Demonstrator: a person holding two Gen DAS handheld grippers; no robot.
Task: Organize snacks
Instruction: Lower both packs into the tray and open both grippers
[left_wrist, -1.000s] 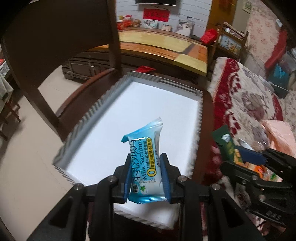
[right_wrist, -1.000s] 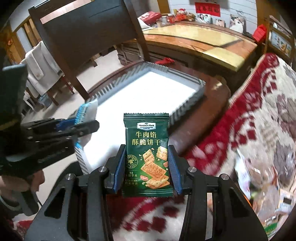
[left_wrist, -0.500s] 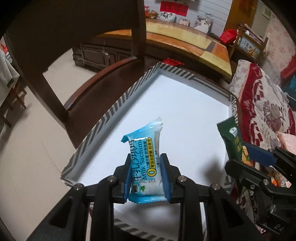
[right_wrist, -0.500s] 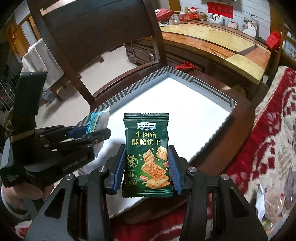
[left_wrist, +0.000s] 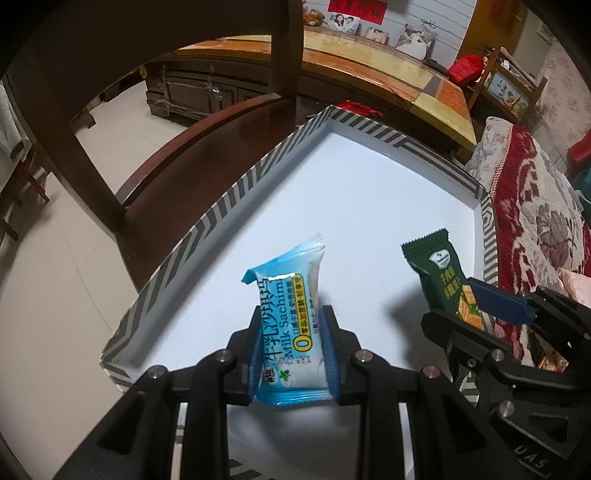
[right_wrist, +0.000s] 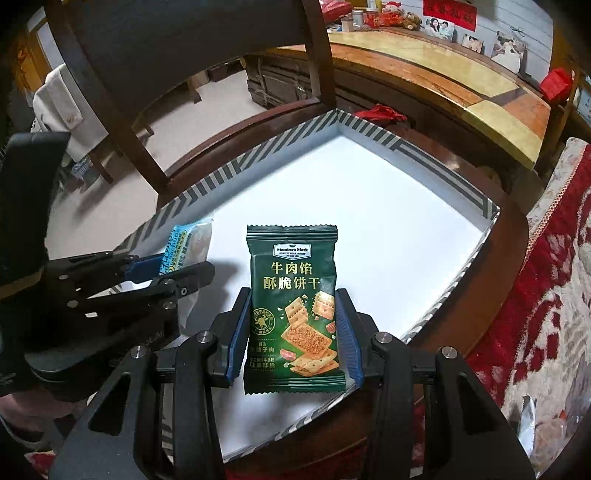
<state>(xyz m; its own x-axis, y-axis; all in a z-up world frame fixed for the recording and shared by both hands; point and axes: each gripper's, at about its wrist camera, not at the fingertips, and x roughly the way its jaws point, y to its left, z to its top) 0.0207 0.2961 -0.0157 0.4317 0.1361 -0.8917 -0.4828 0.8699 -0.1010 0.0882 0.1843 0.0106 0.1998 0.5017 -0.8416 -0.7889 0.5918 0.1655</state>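
Note:
My left gripper (left_wrist: 291, 350) is shut on a light blue milk snack packet (left_wrist: 288, 317) and holds it upright over the near part of a shallow white tray with a grey striped rim (left_wrist: 207, 218). My right gripper (right_wrist: 293, 325) is shut on a dark green cracker packet (right_wrist: 293, 295), also over the tray (right_wrist: 369, 129). In the left wrist view the right gripper (left_wrist: 491, 306) and green packet (left_wrist: 439, 273) stand to the right. In the right wrist view the left gripper (right_wrist: 162, 273) and blue packet (right_wrist: 188, 243) stand to the left.
The tray sits on a dark wooden chair seat (left_wrist: 192, 155) whose backrest (left_wrist: 92, 55) rises at the far left. A red and cream patterned cloth (right_wrist: 546, 280) with more snack wrappers (left_wrist: 550, 365) lies to the right. A long wooden table (right_wrist: 436, 81) stands behind.
Both grippers have moved forward and down over the tray with their packets still held. The tray now fills more of both views.

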